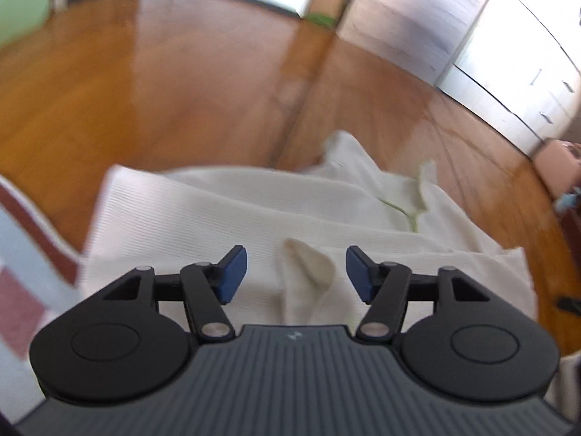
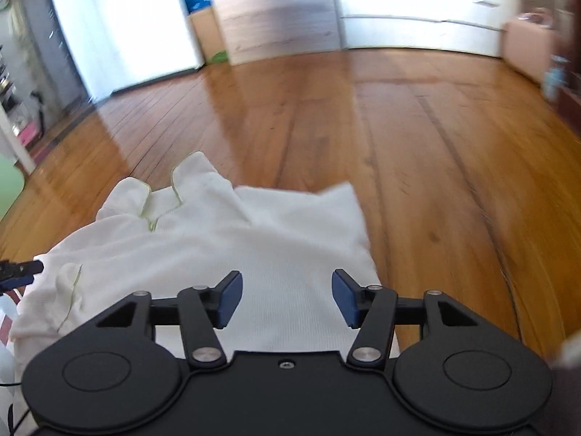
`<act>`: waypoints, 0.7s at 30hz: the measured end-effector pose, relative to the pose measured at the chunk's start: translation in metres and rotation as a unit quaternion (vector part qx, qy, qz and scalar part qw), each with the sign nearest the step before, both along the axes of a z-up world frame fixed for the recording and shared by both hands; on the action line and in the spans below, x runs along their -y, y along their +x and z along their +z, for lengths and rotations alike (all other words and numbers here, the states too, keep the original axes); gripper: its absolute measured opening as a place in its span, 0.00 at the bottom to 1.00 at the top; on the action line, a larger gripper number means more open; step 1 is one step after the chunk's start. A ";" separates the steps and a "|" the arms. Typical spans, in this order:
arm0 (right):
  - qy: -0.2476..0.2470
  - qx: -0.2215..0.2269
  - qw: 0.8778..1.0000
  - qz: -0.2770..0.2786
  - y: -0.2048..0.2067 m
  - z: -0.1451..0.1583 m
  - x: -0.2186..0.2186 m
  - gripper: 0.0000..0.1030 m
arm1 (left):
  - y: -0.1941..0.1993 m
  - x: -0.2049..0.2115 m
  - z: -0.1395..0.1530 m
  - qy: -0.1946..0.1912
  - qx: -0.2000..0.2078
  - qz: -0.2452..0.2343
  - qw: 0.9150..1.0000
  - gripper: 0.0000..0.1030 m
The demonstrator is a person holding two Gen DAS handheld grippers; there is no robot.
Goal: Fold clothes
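Observation:
A white ribbed garment [image 1: 232,210] with a pale green collar trim [image 1: 403,210] lies spread on the wooden floor. My left gripper [image 1: 296,274] hovers just above its near edge, open, with a small raised fold of the cloth [image 1: 308,279] between the blue pads but not pinched. In the right wrist view the same garment [image 2: 276,247] lies below my right gripper [image 2: 287,299], which is open over the cloth's right half and holds nothing. The tip of the left gripper [image 2: 21,269] shows at the far left of that view. Both views are blurred.
Glossy wooden floor [image 2: 417,152] stretches ahead of the garment. White cabinets [image 2: 417,7] and a cardboard box [image 2: 207,32] stand along the far wall. A pink case [image 2: 526,47] sits at the right. A red, white and blue striped cloth [image 1: 25,272] lies left of the garment.

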State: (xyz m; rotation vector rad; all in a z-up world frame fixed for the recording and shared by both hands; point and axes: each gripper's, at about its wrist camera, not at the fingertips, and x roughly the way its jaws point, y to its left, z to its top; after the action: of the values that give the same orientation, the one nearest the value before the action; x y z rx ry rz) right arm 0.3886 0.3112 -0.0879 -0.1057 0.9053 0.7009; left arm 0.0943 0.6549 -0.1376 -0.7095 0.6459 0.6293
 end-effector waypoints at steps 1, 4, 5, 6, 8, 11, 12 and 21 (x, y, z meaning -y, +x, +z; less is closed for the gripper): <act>0.007 -0.007 1.000 0.011 0.011 0.002 -0.008 0.59 | 0.008 -0.005 -0.006 -0.022 -0.002 -0.020 1.000 0.60; -0.001 -0.043 0.999 -0.008 0.054 -0.013 -0.033 0.59 | 0.033 -0.007 -0.020 -0.020 -0.035 -0.062 0.997 0.57; -0.012 -0.048 0.999 -0.010 0.064 -0.021 -0.039 0.59 | 0.040 -0.003 -0.021 0.004 -0.046 -0.084 0.995 0.46; -0.023 -0.054 0.998 -0.012 0.073 -0.030 -0.046 0.59 | 0.044 0.001 -0.020 0.026 -0.054 -0.104 0.993 0.04; -0.044 -0.058 0.997 -0.013 0.089 -0.046 -0.057 0.52 | 0.051 0.010 -0.016 0.065 -0.067 -0.140 0.986 0.05; -0.057 -0.003 0.998 0.010 0.085 -0.048 -0.063 0.07 | 0.051 0.017 -0.008 0.102 -0.061 -0.146 0.982 0.04; -0.051 0.024 0.998 0.008 0.082 -0.041 -0.062 0.07 | 0.049 0.017 -0.004 0.108 -0.057 -0.142 0.982 0.04; -0.096 0.093 0.990 -0.035 0.065 -0.030 -0.062 0.25 | 0.024 0.014 -0.012 0.061 -0.051 -0.093 0.992 0.25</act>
State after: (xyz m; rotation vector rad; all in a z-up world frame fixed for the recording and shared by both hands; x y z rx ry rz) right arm 0.4532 0.3728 -0.1174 -0.3043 0.7923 0.5273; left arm 0.1180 0.6408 -0.1491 -0.4983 0.7524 0.5312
